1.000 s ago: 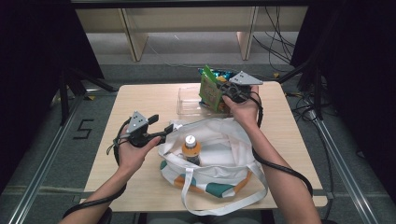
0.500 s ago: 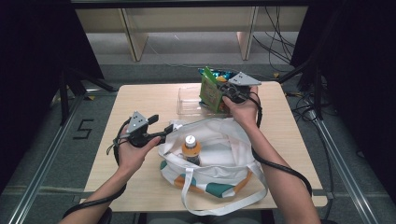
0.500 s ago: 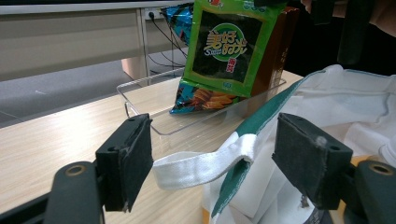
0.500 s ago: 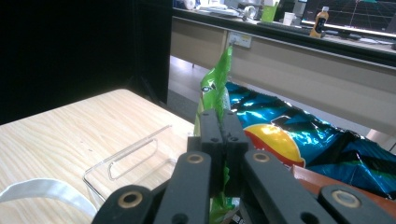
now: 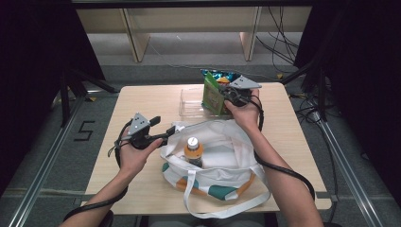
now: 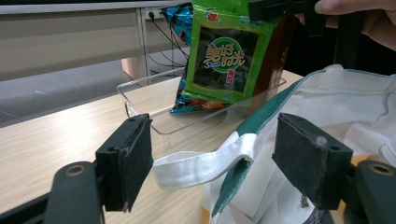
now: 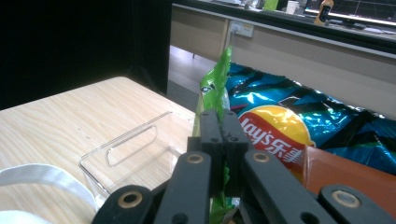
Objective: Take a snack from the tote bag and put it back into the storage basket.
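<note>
Pinching green snack packet (image 7: 214, 88) — right hand-held gripper (image 7: 224, 135)

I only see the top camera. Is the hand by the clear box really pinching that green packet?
Observer: Yes. In the right gripper view the right gripper has both jaws pressed flat on the edge of the green packet.
Operator: What's behind the packet?
Observer: A blue chip bag with a red and yellow logo.
Operator: Is the other hand grabbing the white bag?
Observer: No. In the left gripper view the left gripper has its jaws wide apart, with the strap of the white bag passing between them, untouched.
</note>
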Motion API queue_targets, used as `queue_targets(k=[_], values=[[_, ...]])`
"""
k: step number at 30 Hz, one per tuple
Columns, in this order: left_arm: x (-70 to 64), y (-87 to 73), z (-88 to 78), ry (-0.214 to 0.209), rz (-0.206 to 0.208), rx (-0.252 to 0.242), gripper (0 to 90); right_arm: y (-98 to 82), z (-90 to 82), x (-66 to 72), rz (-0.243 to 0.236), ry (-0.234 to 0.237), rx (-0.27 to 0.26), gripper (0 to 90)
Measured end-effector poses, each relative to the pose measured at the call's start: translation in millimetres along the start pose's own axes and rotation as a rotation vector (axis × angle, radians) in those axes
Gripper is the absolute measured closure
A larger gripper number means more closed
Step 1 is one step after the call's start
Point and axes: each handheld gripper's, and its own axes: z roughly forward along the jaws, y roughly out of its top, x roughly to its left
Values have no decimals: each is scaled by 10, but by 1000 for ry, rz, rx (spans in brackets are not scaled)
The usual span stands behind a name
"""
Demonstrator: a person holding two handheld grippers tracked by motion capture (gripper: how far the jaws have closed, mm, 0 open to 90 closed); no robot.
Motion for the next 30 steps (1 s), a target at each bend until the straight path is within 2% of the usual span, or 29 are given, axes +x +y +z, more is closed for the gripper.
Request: queue_targets(k=[2, 3, 4, 5, 6, 7, 9, 10, 15, 16, 17, 18, 20, 21, 22, 23, 27, 28, 30], values=[[-1, -2, 1, -1, -1, 1, 271, -5, 4, -6, 1, 7, 0, 900], [-1, -7, 12, -8, -5, -10, 271, -6, 8, -16, -14, 9, -3, 900], [-3, -6, 10, -7, -7, -9, 270, -12, 5, -1, 3, 4, -2, 900], [1, -4, 10, -8, 1, -10, 270, -13, 5, -10, -6, 3, 0, 900], [2, -3, 10, -8, 4, -10, 270, -16, -1, -2, 6, 3, 9, 900], [1, 1, 0, -1, 7, 1, 270, -17, 2, -17, -10, 7, 9, 900], [1, -5, 9, -8, 2, -9, 271, -25, 0, 0, 17, 10, 25, 900], [-3, -5, 6, -6, -3, -6, 270, -29, 8, -11, -8, -1, 15, 900], [-1, -6, 11, -7, -5, -8, 271, -34, -14, -26, 7, 9, 45, 900], [-4, -7, 8, -6, -5, -5, 271, -34, -17, -34, 1, 6, 50, 900], [-1, -5, 8, -7, 2, -6, 271, -43, -18, -16, 18, -7, 49, 900], [-6, -6, 8, -8, -3, -6, 271, -45, -14, -35, 4, -5, 52, 900], [-7, -3, 3, -3, -3, -2, 270, -54, -17, -33, 7, 9, 70, 900], [2, -4, 9, -8, 5, -8, 271, -60, -16, -32, 4, -2, 63, 900], [-5, -7, 8, -5, -6, -5, 271, -60, -12, -56, -19, 1, 60, 900], [-4, -5, 0, 0, 0, 4, 271, -64, -24, -38, 17, 0, 74, 900], [-1, -3, 0, 0, 8, 3, 271, -74, -26, -32, 22, -8, 78, 900], [-1, -4, 1, -1, 7, 3, 271, -77, -24, -47, 9, -4, 82, 900], [-2, -5, 1, -1, 7, 4, 271, -87, -26, -48, 8, 0, 105, 900]])
